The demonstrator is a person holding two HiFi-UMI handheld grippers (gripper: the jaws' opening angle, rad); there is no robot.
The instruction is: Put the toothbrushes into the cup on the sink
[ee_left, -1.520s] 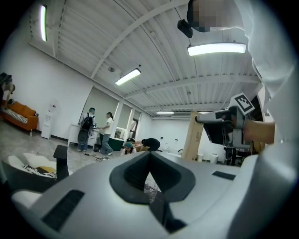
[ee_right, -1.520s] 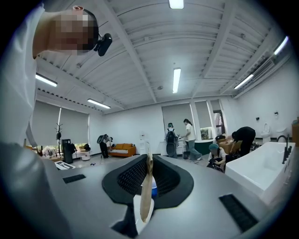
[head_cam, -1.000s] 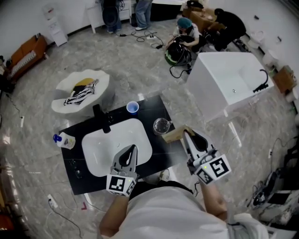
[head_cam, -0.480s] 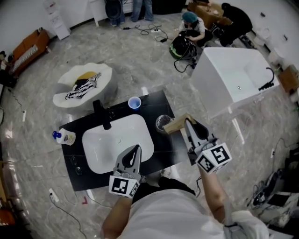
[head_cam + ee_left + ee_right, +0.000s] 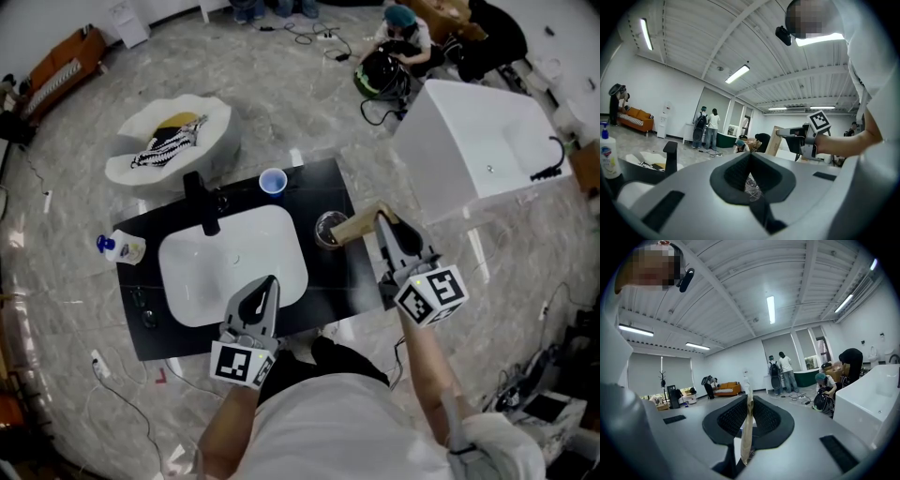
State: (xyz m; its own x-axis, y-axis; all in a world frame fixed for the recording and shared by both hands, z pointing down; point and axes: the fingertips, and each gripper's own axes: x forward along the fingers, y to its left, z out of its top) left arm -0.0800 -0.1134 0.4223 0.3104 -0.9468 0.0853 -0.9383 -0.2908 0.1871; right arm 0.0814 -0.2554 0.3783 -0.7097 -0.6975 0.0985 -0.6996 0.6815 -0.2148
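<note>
A clear glass cup (image 5: 328, 228) stands on the black countertop (image 5: 323, 187) to the right of the white sink basin (image 5: 230, 267). My right gripper (image 5: 380, 217) is shut on a flat tan toothbrush package (image 5: 354, 226), whose far end reaches over the glass cup's rim. In the right gripper view the package (image 5: 747, 427) stands edge-on between the pads of the right gripper (image 5: 749, 397). My left gripper (image 5: 267, 283) hovers over the sink's front edge with its jaws together. Something clear shows in the left gripper (image 5: 750, 154) behind the tips; I cannot tell what it is.
A small blue cup (image 5: 273, 181) stands behind the basin, beside the black faucet (image 5: 202, 202). A soap bottle (image 5: 120, 247) sits at the counter's left end. A white bathtub (image 5: 487, 150) is at the right, a white round chair (image 5: 169, 141) at the back left, and people (image 5: 403, 28) at the back.
My right gripper has sunk and moved toward the glass cup with the package, whose end now lies over the rim. The left gripper has stayed in place.
</note>
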